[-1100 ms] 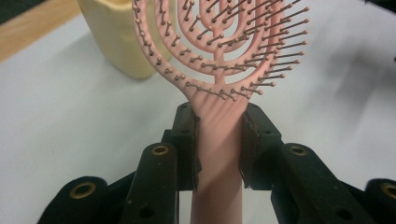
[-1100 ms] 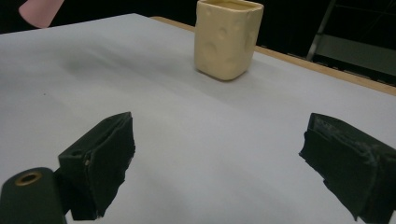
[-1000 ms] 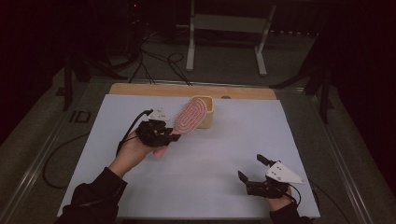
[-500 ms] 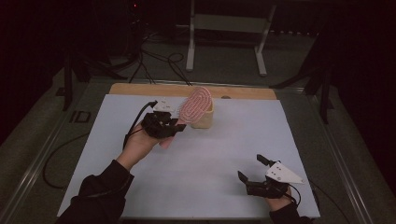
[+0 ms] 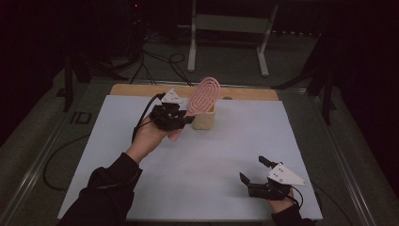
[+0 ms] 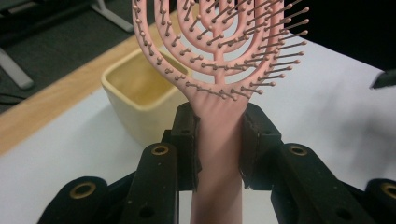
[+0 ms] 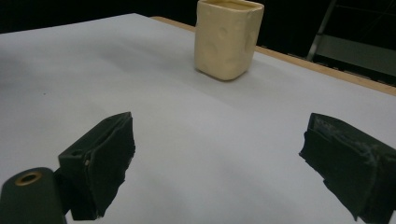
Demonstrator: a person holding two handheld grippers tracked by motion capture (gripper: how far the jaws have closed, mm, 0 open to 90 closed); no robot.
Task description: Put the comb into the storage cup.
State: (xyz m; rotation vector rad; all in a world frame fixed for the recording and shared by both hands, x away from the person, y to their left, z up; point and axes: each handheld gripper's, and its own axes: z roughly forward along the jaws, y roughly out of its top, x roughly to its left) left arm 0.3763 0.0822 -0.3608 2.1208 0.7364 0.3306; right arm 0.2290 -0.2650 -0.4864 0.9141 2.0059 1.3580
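My left gripper (image 5: 187, 118) has both pads clamped on the neck of the pink plastic hairbrush with an openwork oval head and ball-tipped bristles (image 5: 203, 95). In the left gripper view the handle runs down between the jaws, pads pressed on either side just under the head (image 6: 219, 51). The brush is off the table, tilted, its head above and partly in front of the cream-yellow, squarish ceramic cup (image 5: 205, 119). The cup stands upright near the far edge of the white table sheet (image 5: 197, 165), just short of the wooden strip (image 5: 136, 89) along that edge. My right gripper (image 5: 255, 175) sits low at the near right of the sheet, well apart from the cup, jaws spread wide with nothing between them; the sheet shows through the gap.
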